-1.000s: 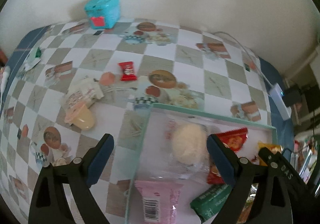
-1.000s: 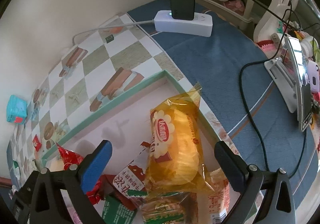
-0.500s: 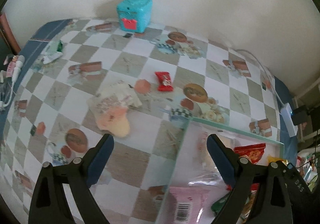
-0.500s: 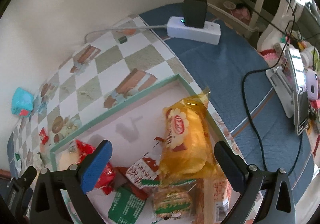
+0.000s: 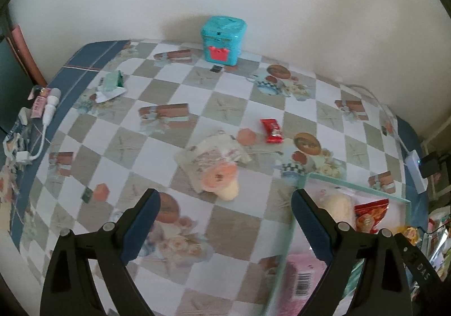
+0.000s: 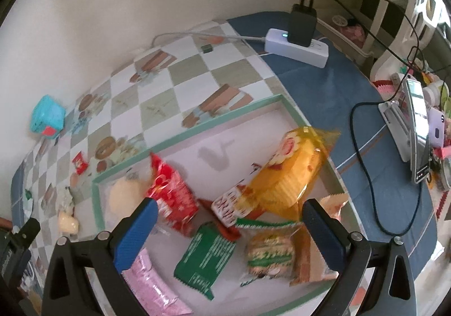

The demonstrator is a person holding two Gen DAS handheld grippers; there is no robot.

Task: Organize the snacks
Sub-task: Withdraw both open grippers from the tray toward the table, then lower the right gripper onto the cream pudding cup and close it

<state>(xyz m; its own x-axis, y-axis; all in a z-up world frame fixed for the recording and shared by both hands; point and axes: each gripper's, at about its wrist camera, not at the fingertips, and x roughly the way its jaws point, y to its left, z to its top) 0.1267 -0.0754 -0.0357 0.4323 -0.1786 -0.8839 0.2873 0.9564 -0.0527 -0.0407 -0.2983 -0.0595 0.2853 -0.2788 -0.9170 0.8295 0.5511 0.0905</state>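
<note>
A green-rimmed white tray (image 6: 214,118) (image 5: 355,185) holds several snack packs: a yellow cake pack (image 6: 284,175), a red bag (image 6: 172,194), a green pack (image 6: 204,258), a pink pack (image 6: 153,285) and a pale bun (image 6: 122,196). On the checked cloth outside the tray lie a clear-wrapped peach and cream pastry (image 5: 218,168) and a small red candy (image 5: 271,130). My left gripper (image 5: 225,204) hangs open above the cloth, just short of the pastry, holding nothing. Over the tray, my right gripper (image 6: 227,215) is open and holds nothing.
A teal box (image 5: 223,39) stands by the wall. A green and white wrapper (image 5: 110,86) lies at the cloth's left. A white power strip (image 6: 296,46) with a black charger, cables and a phone on a stand (image 6: 417,129) sit on the blue cloth to the right.
Both grippers have risen and drawn back. The left one has swung left, off the tray toward the pastry on the cloth. More of the tray shows under the right one.
</note>
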